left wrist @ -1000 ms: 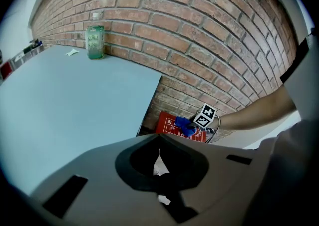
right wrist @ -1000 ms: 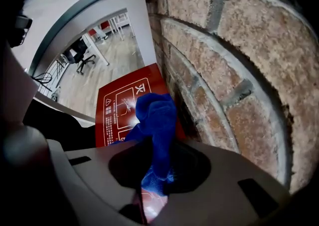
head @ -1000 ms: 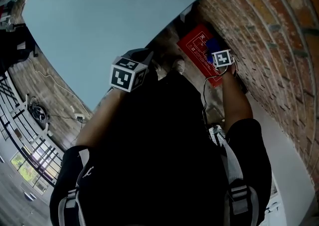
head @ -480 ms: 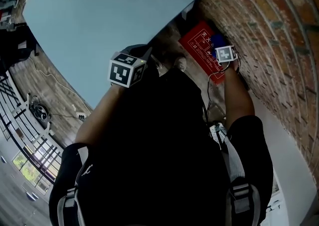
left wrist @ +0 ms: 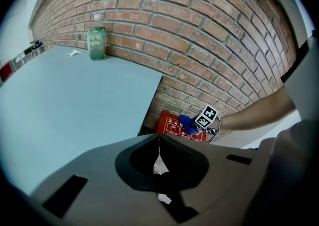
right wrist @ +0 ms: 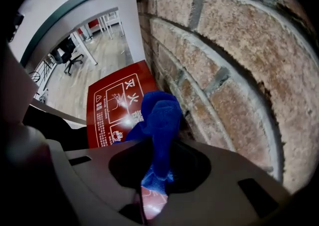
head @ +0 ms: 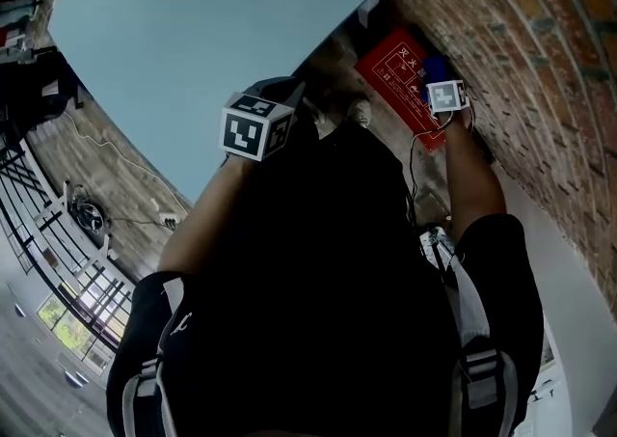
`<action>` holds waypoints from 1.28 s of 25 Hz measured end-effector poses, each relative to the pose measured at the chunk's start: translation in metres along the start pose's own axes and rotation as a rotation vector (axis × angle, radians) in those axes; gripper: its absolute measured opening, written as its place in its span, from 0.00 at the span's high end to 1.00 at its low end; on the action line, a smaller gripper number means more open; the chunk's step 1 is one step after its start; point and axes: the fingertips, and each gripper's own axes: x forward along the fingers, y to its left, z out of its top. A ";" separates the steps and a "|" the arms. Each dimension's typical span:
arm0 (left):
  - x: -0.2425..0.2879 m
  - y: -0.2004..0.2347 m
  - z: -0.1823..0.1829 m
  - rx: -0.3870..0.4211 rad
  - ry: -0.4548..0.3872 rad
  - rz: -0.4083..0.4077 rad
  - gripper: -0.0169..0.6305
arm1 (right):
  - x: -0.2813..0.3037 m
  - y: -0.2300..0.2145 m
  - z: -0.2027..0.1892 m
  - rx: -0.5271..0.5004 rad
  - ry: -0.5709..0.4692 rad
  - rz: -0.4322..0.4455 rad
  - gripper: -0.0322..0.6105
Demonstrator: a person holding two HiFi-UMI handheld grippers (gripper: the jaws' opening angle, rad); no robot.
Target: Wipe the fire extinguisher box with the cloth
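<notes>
Blue cloth is pinched in the right tool and bunched forward past the jaws, so that fabric rather than plastic meets the red box. The box sits low against the brick wall, just beside the end of the pale bench, so the arm reaches down along the wall. The cloth lies on the box's printed face near its wall-side edge. The left tool hangs well apart from the box, its jaws pressed together on nothing. It is likely idle because the wiping needs only one side.
</notes>
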 end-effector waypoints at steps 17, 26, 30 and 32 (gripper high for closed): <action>0.009 -0.039 -0.016 0.064 0.035 -0.070 0.96 | -0.013 0.086 -0.103 0.011 0.115 0.124 0.82; 0.009 -0.054 -0.035 0.069 0.075 -0.062 0.96 | -0.009 0.019 -0.086 0.092 0.044 0.038 0.82; 0.007 -0.056 -0.042 0.068 0.088 -0.056 0.96 | -0.011 -0.018 -0.083 0.149 0.019 -0.014 0.82; 0.007 -0.057 -0.041 0.074 0.086 -0.053 0.96 | -0.009 -0.028 -0.080 0.208 -0.015 -0.004 0.82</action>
